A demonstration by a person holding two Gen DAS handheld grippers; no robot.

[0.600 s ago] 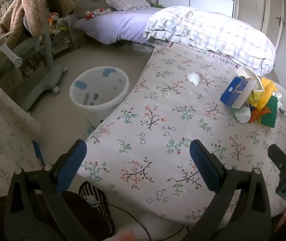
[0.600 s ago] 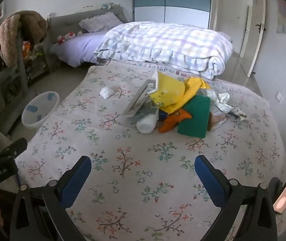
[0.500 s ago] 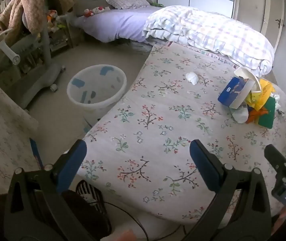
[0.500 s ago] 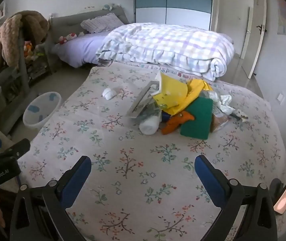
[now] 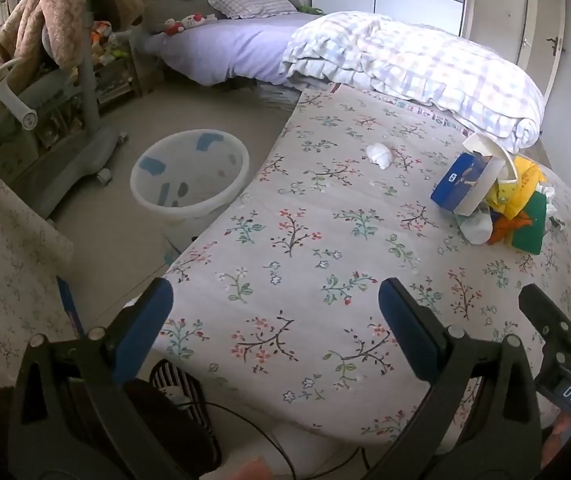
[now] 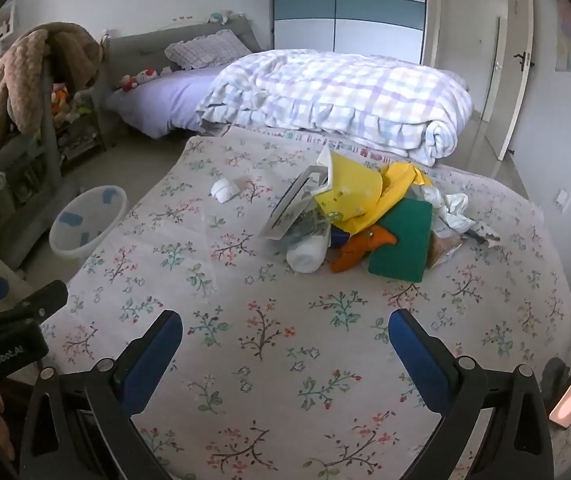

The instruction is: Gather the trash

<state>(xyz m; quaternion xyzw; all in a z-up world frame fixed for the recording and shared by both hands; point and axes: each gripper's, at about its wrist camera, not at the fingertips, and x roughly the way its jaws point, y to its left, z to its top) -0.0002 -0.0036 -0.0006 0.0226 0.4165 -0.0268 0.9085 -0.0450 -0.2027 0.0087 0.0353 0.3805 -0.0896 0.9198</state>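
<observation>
A heap of trash [image 6: 369, 216] lies on the floral bedspread [image 6: 269, 320]: a yellow bag, a green pad, an orange scrap, a white roll and crumpled paper. From the left wrist the same heap [image 5: 497, 196] shows a blue box at its front. A crumpled white tissue [image 5: 379, 154] [image 6: 224, 190] lies apart, to the heap's left. A white waste basket [image 5: 189, 172] [image 6: 87, 222] stands on the floor beside the bed. My left gripper [image 5: 273, 312] is open over the bed's near corner, holding nothing. My right gripper [image 6: 285, 342] is open, well short of the heap.
A folded checked quilt [image 6: 337, 96] lies beyond the heap. A grey stand draped with a brown blanket [image 5: 65, 12] is left of the basket. A small black fan [image 5: 183, 412] with a cable sits below the bed's near edge. Bare floor [image 5: 189, 112] surrounds the basket.
Both views have pulled back and tilted a little; the heap, tissue and basket sit slightly higher and smaller in frame. Both grippers stay open and empty.
</observation>
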